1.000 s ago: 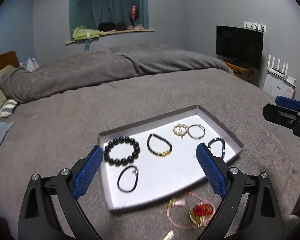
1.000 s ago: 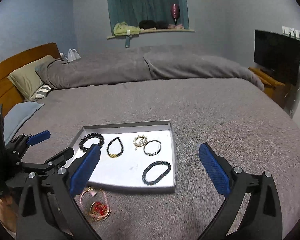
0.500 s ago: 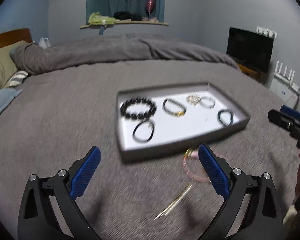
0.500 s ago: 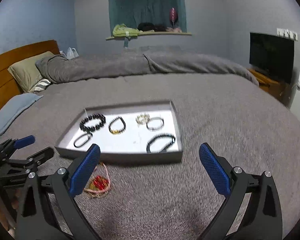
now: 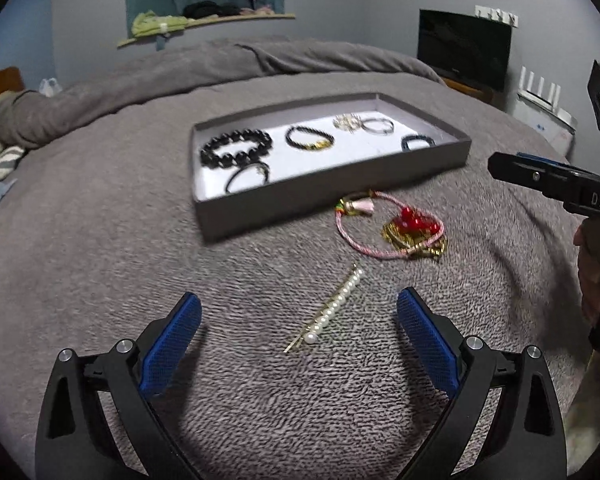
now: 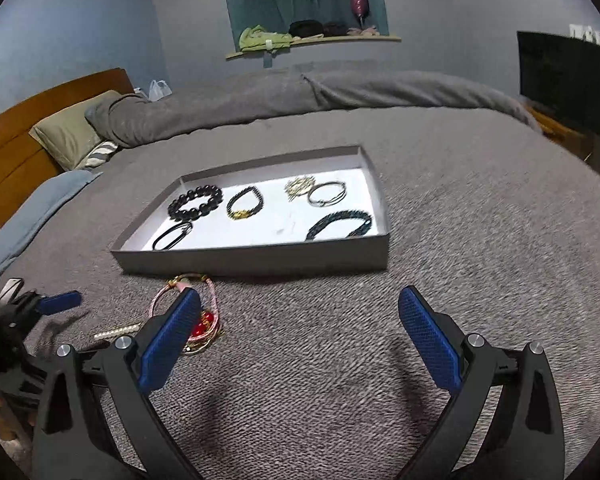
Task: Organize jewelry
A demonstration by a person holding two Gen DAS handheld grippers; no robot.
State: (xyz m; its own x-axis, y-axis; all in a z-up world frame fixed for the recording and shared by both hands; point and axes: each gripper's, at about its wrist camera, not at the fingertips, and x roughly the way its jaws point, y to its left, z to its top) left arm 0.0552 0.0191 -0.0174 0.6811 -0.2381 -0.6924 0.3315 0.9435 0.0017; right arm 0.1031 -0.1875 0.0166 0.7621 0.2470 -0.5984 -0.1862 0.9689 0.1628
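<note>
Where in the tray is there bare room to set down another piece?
The tray has bare white floor in the middle of its near half, between the thin black band and the dark chain bracelet. The far row is crowded: black bead bracelet, black-and-gold bracelet, gold cluster, silver bangle.

Both grippers are spread wide with nothing between the blue pads. The left gripper (image 5: 298, 312) sits low and points forward, and so does the right gripper (image 6: 300, 314). From the left wrist cam, the right one pokes in at the right edge; the hand (image 5: 594, 276) holding it barely shows.
</note>
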